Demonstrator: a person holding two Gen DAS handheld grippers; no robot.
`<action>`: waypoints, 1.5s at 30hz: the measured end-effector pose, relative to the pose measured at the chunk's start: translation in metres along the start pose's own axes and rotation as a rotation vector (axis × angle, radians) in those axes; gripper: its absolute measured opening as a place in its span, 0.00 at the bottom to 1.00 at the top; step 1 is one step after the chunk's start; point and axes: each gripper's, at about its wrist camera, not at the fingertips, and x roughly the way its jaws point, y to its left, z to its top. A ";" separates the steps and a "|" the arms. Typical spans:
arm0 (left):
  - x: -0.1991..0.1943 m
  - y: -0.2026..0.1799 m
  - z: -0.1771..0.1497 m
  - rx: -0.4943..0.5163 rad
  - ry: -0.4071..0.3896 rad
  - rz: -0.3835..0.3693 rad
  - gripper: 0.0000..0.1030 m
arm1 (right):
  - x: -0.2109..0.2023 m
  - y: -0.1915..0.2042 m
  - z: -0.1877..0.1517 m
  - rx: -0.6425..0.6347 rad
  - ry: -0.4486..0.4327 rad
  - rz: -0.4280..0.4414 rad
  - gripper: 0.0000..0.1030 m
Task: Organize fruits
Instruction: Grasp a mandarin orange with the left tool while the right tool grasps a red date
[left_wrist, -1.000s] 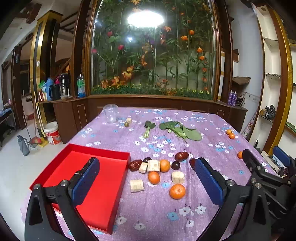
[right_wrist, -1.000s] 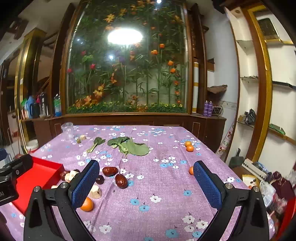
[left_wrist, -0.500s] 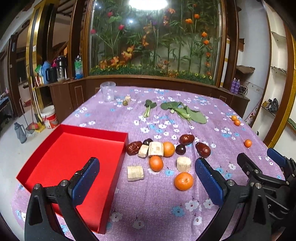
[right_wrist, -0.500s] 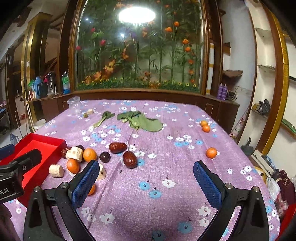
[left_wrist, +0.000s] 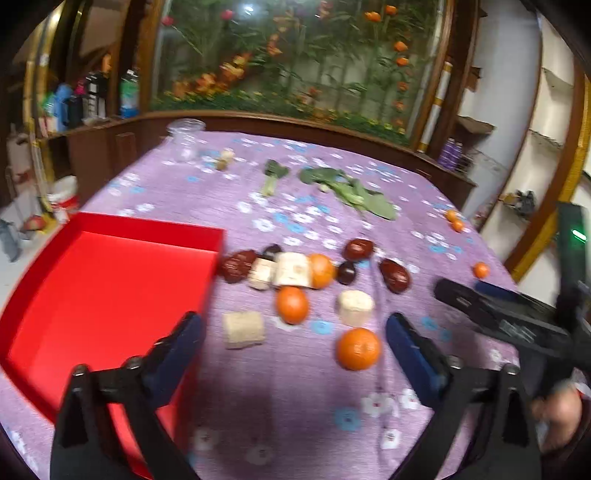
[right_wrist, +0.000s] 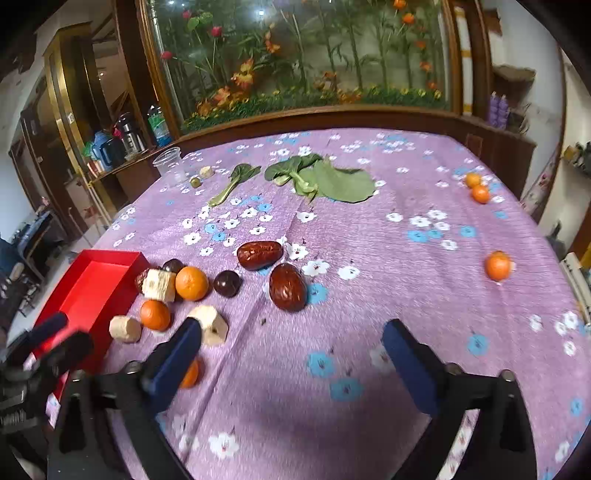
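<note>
Fruits (left_wrist: 291, 304) dot a purple floral tablecloth (right_wrist: 369, 236) below wide-open, empty left gripper (left_wrist: 291, 343) and right gripper (right_wrist: 291, 341).

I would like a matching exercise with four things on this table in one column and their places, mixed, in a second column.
Things:
1. red tray
2. clear plastic cup
3. leafy greens
4. lone orange

Places:
A. far middle of the cloth
B. near left edge
C. alone on the right side
D. far left corner

Pairs: 1-B, 2-D, 3-A, 4-C
</note>
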 end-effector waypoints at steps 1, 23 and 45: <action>0.004 -0.004 0.000 0.009 0.018 -0.029 0.76 | 0.006 -0.001 0.003 -0.004 0.012 -0.001 0.83; 0.066 -0.035 -0.007 0.075 0.201 -0.147 0.39 | 0.077 0.009 0.019 -0.078 0.129 0.052 0.66; 0.078 -0.029 -0.010 0.047 0.238 -0.130 0.33 | 0.074 0.008 0.016 -0.075 0.120 0.020 0.35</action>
